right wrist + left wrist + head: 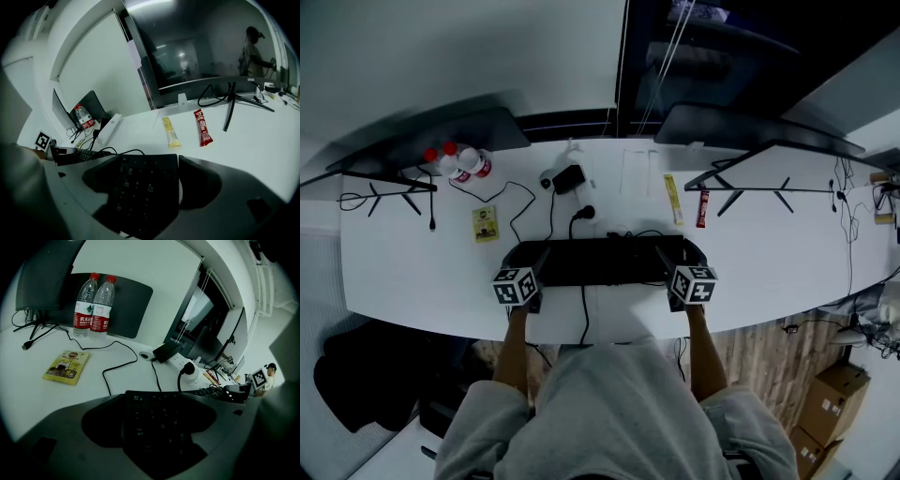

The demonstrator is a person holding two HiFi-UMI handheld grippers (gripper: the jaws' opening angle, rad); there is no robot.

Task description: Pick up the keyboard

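Note:
The black keyboard [605,262] lies lengthwise near the front edge of the white desk [403,272]. My left gripper [534,270] holds its left end and my right gripper [671,268] holds its right end. In the left gripper view the Esc end of the keyboard [161,420] fills the space between the jaws of the left gripper [159,430]. In the right gripper view the number-pad end of the keyboard [145,185] sits between the jaws of the right gripper [146,194]. I cannot tell whether the keyboard is off the desk.
Two water bottles [455,161] and a yellow snack packet [486,223] lie at back left. A power strip with plugs [570,178] and cables is behind the keyboard. A yellow bar [673,199] and a red bar [702,208] lie at back right. Monitor stands [741,178] flank both sides.

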